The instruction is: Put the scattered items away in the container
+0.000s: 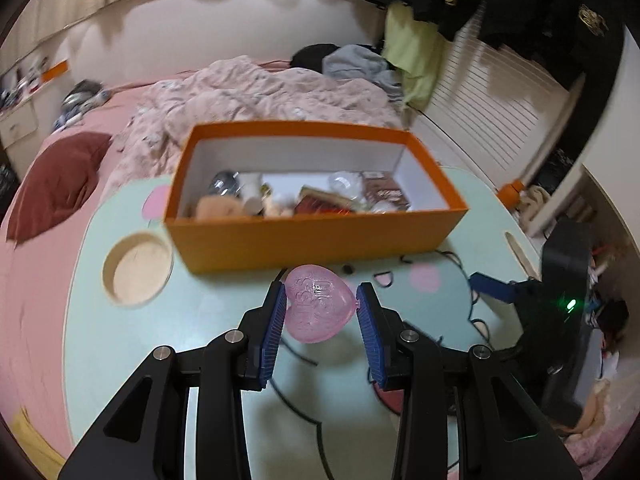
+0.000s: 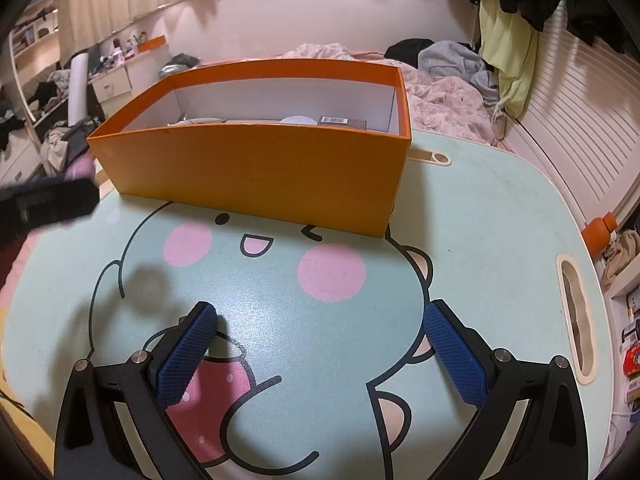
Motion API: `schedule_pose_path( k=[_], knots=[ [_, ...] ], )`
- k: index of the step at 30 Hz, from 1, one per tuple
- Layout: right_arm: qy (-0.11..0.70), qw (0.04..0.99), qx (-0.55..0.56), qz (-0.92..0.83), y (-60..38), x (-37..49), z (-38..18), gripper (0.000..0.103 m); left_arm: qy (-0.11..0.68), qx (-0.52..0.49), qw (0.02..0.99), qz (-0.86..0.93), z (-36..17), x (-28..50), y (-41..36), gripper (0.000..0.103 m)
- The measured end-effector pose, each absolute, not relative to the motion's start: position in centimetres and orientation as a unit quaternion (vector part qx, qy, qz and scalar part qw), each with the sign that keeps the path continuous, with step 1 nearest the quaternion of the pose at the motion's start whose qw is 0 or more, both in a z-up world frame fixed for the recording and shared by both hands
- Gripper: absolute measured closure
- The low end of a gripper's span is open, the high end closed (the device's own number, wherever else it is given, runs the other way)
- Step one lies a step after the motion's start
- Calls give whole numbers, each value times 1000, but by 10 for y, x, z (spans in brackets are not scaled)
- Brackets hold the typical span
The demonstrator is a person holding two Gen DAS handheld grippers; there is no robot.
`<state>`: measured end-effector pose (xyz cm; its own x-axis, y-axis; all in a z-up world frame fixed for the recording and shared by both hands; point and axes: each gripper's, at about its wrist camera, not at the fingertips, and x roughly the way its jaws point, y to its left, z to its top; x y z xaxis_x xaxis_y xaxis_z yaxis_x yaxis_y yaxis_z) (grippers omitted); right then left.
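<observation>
— Between the left gripper's point(image 1: 322, 304) jaws, what is sitting?
— A pink translucent heart case point(image 1: 318, 304); the blue pads point(image 1: 276, 320) are pinching it on both sides, just in front of the orange box point(image 1: 316, 240) and above the counter point(image 1: 200, 312).
— And the right gripper point(image 2: 320, 356)?
— Its jaws are standing wide with nothing between them, hanging over the counter's cartoon print, on the near side of the orange box.
— What is lying in the orange box?
— Small items are crowding its floor; beyond the orange box a bed point(image 1: 48, 200) is showing.
</observation>
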<state>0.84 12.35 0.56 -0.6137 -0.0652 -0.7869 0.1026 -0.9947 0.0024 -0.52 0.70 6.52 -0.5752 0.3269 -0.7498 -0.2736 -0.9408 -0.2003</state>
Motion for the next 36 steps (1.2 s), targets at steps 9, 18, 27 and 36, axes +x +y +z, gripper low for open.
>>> schedule_pose_path(
  k=[9, 18, 27, 36],
  knots=[
    [22, 45, 438, -898, 119, 9, 5, 0, -65, -444, 149, 881, 37, -12, -7, 62],
    [22, 45, 438, -898, 121, 9, 4, 0, -97, -379, 150, 908, 30, -3, -20, 52],
    [23, 46, 438, -898, 120, 10, 3, 0, -109, -374, 186, 902, 23, 2, -20, 52],
    [23, 44, 439, -897, 116, 9, 4, 0, -138, -378, 187, 896, 21, 1, -29, 52]
  ],
)
